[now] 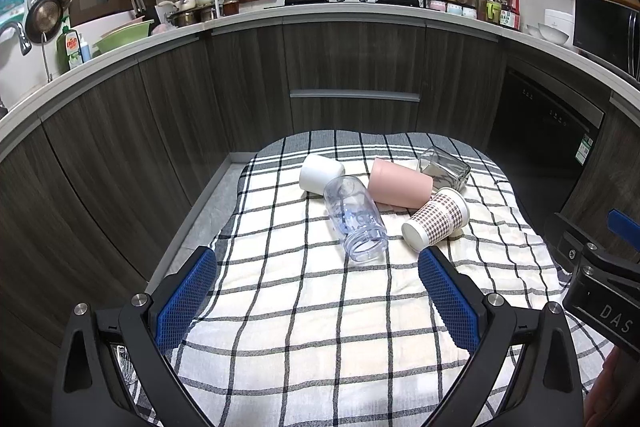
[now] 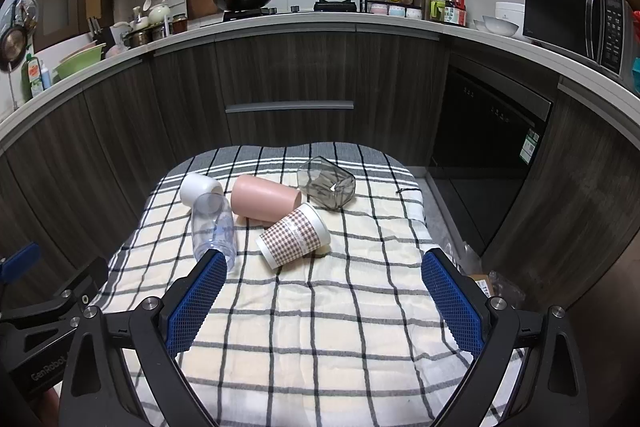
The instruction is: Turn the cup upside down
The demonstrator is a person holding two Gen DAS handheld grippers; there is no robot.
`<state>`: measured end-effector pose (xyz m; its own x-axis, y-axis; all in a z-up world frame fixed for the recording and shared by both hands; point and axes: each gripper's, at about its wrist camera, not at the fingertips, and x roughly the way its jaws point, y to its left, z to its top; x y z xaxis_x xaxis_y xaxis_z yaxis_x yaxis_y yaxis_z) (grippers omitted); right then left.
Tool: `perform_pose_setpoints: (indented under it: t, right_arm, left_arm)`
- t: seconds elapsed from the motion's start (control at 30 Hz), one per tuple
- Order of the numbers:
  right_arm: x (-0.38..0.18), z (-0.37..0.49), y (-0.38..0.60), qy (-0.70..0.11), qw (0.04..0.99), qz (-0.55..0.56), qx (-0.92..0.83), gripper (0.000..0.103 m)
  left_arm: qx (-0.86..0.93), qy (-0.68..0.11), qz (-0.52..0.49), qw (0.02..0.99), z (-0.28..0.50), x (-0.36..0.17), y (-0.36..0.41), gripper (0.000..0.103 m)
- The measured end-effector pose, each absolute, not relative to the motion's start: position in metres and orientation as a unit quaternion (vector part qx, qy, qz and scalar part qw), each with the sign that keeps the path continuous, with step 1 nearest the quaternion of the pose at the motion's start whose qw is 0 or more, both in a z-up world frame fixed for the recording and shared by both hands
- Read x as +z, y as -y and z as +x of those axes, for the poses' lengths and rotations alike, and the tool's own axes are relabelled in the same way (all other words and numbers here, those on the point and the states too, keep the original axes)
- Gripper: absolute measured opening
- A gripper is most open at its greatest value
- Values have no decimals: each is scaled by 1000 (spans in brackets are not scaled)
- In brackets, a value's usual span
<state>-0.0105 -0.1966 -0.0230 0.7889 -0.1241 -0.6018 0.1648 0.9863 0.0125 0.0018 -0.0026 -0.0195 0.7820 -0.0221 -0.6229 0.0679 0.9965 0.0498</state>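
1. The left claw (image 1: 316, 269) hovers low over the checked cloth (image 1: 320, 327), its blue pads spread wide, holding nothing.
2. The right claw (image 2: 322, 275) hovers likewise, pads wide apart and empty, just right of the left one.
3. Five cups lie on their sides in a cluster on the cloth-covered table, beyond both claws.
4. The pink cup (image 1: 398, 185) is the landmark in the middle.
5. The white cup (image 1: 320, 173) lies left of it.
6. The clear plastic cup (image 1: 356, 223) lies in front of it, mouth toward the claws.
7. The brown-patterned paper cup (image 1: 436, 219) touches its right end.
8. The smoky glass cup (image 1: 444, 167) lies behind and right of it.
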Motion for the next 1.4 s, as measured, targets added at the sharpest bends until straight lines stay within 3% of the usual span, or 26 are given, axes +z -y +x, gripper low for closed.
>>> perform_pose_setpoints:
  t: [1.4]
  right_arm:
    - [-36, 42, 194, -362, 930, 15, -58, 98]
  left_arm:
    - [5, -370, 24, 929, 49, -31, 2, 103]
